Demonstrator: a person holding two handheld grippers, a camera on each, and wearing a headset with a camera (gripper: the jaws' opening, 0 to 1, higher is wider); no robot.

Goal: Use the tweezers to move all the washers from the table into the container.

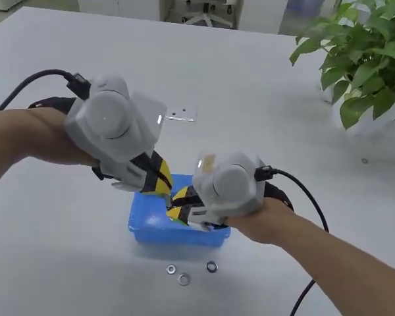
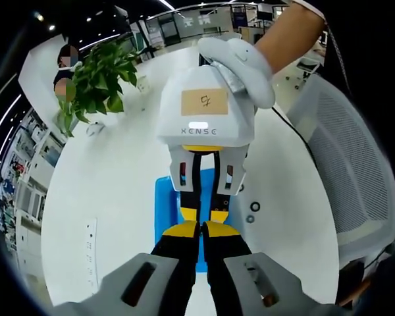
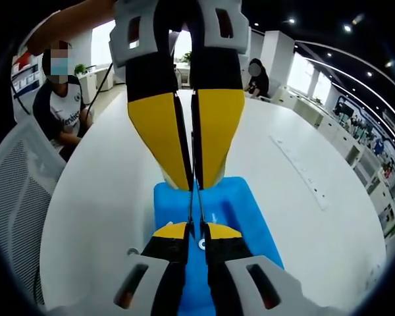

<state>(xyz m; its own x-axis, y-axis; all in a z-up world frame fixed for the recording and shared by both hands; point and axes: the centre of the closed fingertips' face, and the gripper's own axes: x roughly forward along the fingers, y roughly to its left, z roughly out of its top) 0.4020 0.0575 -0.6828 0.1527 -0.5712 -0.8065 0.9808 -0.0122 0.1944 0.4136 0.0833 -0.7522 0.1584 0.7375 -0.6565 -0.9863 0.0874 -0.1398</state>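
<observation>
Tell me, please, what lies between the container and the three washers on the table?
Bare table separates container from washers, per the head view.

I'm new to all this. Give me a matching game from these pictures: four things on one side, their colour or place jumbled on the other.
Things:
1 washers
2 container
3 plant
4 tweezers

Descriptions:
A blue
B green
C held between the jaws
D lying loose on the table

Pairs: 1-D, 2-A, 3-B, 4-C
</observation>
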